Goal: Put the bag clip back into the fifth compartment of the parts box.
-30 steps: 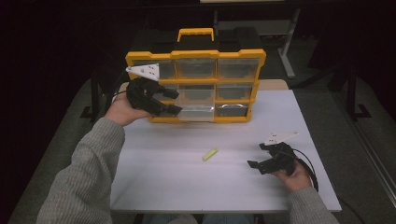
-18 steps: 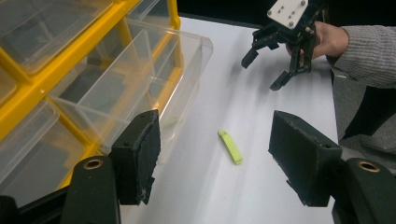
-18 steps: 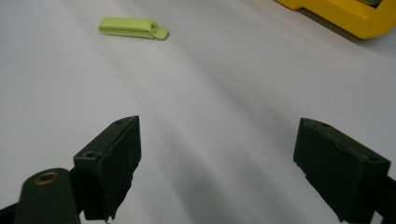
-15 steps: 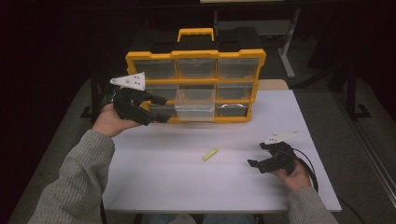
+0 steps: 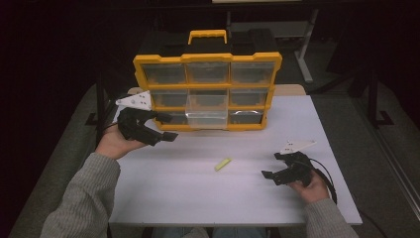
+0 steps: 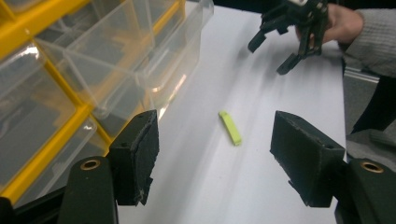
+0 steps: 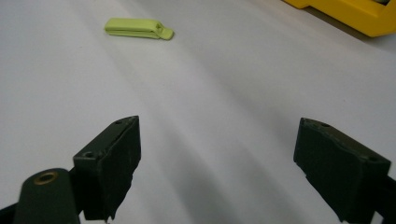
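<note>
A small lime-green piece (image 5: 223, 164) (image 6: 230, 128) (image 7: 137, 28) lies flat on the white table (image 5: 198, 198), in front of the yellow organizer (image 5: 208, 59) (image 7: 345, 14) with clear drawers. The organizer's middle bottom drawer (image 5: 207, 113) (image 6: 140, 51) stands pulled out. My left gripper (image 5: 168, 127) (image 6: 215, 158) hovers at the organizer's lower left corner. It is open and its jaws have just been opening, with nothing between them. My right gripper (image 5: 271, 166) (image 7: 217, 168) (image 6: 285, 42) rests low near the table's front right, open and empty, pointing toward the green piece.
The organizer stands upright along the table's back edge, its black top and yellow handle (image 5: 208, 35) behind. A cable (image 5: 327, 178) trails from the right gripper. The room around the table is dark, with frame legs at the back right.
My left gripper has drawn back from the pulled-out drawer, moving left and down toward the table. The right gripper and the green piece have stayed where they were.
</note>
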Action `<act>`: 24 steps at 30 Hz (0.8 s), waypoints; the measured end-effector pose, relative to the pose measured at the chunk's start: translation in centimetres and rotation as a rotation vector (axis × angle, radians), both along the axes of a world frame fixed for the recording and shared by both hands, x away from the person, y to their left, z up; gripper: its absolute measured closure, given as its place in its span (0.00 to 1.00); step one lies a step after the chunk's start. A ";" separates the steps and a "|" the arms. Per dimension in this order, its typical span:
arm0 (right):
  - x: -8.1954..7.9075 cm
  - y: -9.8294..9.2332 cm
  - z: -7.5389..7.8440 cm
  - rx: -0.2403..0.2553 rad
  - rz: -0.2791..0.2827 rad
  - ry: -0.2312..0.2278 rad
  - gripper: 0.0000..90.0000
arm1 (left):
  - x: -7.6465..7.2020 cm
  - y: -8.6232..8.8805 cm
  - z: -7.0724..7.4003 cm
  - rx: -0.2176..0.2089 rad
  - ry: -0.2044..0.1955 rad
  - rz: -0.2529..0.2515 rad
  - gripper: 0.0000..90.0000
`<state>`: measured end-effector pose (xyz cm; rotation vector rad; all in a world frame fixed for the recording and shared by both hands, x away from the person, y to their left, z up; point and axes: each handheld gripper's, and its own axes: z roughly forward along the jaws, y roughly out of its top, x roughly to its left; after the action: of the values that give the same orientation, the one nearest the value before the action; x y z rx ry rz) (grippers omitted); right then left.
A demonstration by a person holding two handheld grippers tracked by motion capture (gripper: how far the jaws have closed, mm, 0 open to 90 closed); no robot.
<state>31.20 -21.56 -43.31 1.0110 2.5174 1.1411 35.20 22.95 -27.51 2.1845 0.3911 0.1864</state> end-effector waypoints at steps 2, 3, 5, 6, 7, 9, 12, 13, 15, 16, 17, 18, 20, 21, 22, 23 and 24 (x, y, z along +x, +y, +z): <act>0.0 0.1 0.0 -0.002 0.002 -0.003 0.15 | -0.4 0.1 -0.2 0.002 -0.007 0.004 0.36; 0.0 0.1 0.0 -0.003 0.003 -0.001 0.15 | -0.5 0.2 -0.3 0.004 -0.014 0.004 0.36; 0.0 0.2 -0.1 0.000 0.002 0.006 0.15 | -0.8 0.4 -0.6 0.002 -0.016 0.011 0.35; 0.0 0.2 -0.1 0.001 0.004 0.008 0.15 | -0.9 0.6 -0.9 0.001 -0.015 0.019 0.35; 0.0 0.3 -0.1 0.003 0.005 0.012 0.15 | -0.9 0.7 -1.0 0.002 -0.017 0.019 0.35; 0.1 0.3 -0.2 0.001 0.004 0.016 0.15 | -1.1 1.0 -1.6 -0.006 -0.012 0.027 0.34; 0.1 0.4 -0.2 0.002 0.006 0.017 0.15 | -1.4 1.3 -2.3 -0.020 -0.006 0.034 0.33; 0.1 0.4 -0.2 0.002 0.004 0.016 0.15 | -1.5 1.5 -2.5 -0.021 -0.004 0.035 0.33; 0.1 0.4 -0.2 0.004 0.005 0.019 0.15 | -1.7 1.7 -2.9 -0.019 -0.005 0.045 0.33; 0.1 0.4 -0.2 0.004 0.004 0.020 0.15 | -1.8 1.7 -3.1 -0.023 -0.005 0.054 0.32; 0.1 0.4 -0.2 0.005 0.004 0.023 0.15 | -1.9 1.8 -3.3 -0.022 -0.004 0.062 0.31; 0.1 0.4 -0.3 0.008 0.006 0.023 0.15 | -2.0 2.0 -3.5 -0.029 -0.001 0.072 0.31; 0.1 0.4 -0.3 0.009 0.005 0.024 0.15 | -2.1 2.1 -3.9 -0.046 0.002 0.085 0.30; 0.1 0.4 -0.2 0.009 0.002 0.027 0.15 | -2.2 2.1 -4.1 -0.040 0.000 0.087 0.30; 0.0 0.4 -0.2 0.011 0.001 0.027 0.15 | -2.3 2.1 -4.3 -0.039 -0.005 0.096 0.30; 0.0 0.4 -0.2 0.012 0.000 0.027 0.15 | -2.4 2.1 -4.4 -0.036 -0.010 0.099 0.29; 0.0 0.4 -0.2 0.011 -0.001 0.025 0.15 | -2.5 2.1 -4.6 -0.033 -0.007 0.106 0.29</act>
<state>31.23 -21.18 -43.48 1.0355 2.5322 1.1503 32.74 25.08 -32.13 2.1319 0.5028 0.2437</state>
